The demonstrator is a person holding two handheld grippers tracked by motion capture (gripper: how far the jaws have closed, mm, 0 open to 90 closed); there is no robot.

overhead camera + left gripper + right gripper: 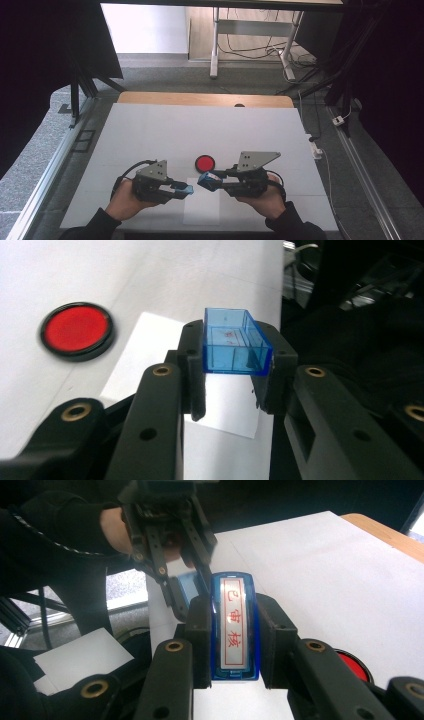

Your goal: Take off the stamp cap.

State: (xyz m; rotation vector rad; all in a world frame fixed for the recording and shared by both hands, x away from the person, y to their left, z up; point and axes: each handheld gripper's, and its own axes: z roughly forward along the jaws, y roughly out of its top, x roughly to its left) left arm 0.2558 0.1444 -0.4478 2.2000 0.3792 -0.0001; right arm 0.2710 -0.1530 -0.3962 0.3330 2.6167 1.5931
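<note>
Blue stamp (234, 627) clamped between right gripper (234, 630) fingers (272, 630).

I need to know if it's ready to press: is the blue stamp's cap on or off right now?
Off. The left gripper holds the empty blue cap, while the right gripper holds the stamp with red characters exposed.

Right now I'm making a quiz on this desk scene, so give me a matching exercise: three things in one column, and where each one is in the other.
Things:
1. blue cap
2. stamp
3. red ink pad

Places:
A. lying on the white table
B. clamped in the right gripper
C. clamped in the left gripper

Pairs: 1-C, 2-B, 3-A
</note>
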